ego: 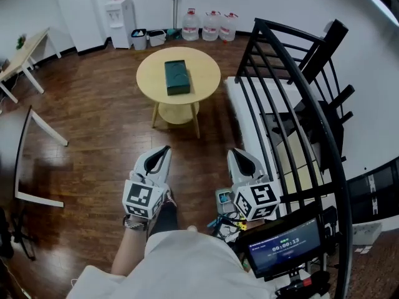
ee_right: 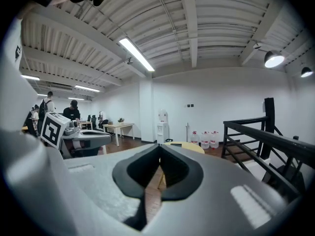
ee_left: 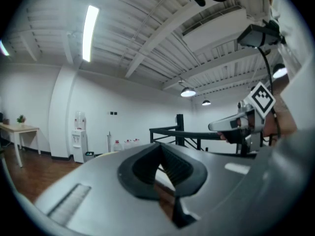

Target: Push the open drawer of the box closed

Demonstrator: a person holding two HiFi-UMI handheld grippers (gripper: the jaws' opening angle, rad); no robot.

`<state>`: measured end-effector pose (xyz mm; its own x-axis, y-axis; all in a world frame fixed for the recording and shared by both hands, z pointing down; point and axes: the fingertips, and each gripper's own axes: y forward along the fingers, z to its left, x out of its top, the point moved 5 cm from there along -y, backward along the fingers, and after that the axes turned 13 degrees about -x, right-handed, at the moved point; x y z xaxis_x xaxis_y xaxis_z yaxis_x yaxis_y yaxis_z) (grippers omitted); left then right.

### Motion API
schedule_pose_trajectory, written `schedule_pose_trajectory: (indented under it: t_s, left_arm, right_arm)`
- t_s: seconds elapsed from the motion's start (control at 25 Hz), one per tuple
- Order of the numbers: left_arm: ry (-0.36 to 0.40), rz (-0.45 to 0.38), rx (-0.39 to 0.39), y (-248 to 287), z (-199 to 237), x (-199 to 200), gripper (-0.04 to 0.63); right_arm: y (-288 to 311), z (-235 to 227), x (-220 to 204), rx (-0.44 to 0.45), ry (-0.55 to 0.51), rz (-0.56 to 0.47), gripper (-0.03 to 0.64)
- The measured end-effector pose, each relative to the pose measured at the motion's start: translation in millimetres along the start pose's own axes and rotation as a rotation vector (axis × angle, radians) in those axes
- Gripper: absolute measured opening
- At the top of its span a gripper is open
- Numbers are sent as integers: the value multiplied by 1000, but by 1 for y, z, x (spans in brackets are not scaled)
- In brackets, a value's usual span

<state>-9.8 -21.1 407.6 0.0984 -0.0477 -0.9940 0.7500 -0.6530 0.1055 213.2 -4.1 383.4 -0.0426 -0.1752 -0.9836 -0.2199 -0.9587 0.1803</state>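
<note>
Head view: left gripper (ego: 164,149) and right gripper (ego: 235,152), both closed and empty, sit well short of the green box (ego: 177,77) on the round table (ego: 209,73); a hard shove may slide the whole box

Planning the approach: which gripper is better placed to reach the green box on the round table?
Left, likely: the left gripper lines up nearer the green box; the right gripper sits aside by the black railing. Both are shut and far off.
</note>
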Motion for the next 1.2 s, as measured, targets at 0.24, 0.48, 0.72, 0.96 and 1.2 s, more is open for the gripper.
schedule_pose_trajectory:
  t_s: [0.24,0.48,0.72,0.96,1.2]
  left_arm:
    - [-69,-13,6,-37,-45,6,8]
    - [-80,-39,-15,-72,-63,16,8]
    - [-159,-80,-49,-80,-62,17,8]
    - [-84,-59,-22,-86,-56,18,8]
    - [-53,-56,-17,-91,-51,12,8]
  right_arm:
    - [-58,5,-8,12,22,-5,3]
    - [-90,30,-6,17,31,-22,3]
    - [-95,41,-7,-15,23,-30,3]
    - [-98,57,5,-9,-15,-115,2]
    - [-92,66,8,-21,-46,-115,2]
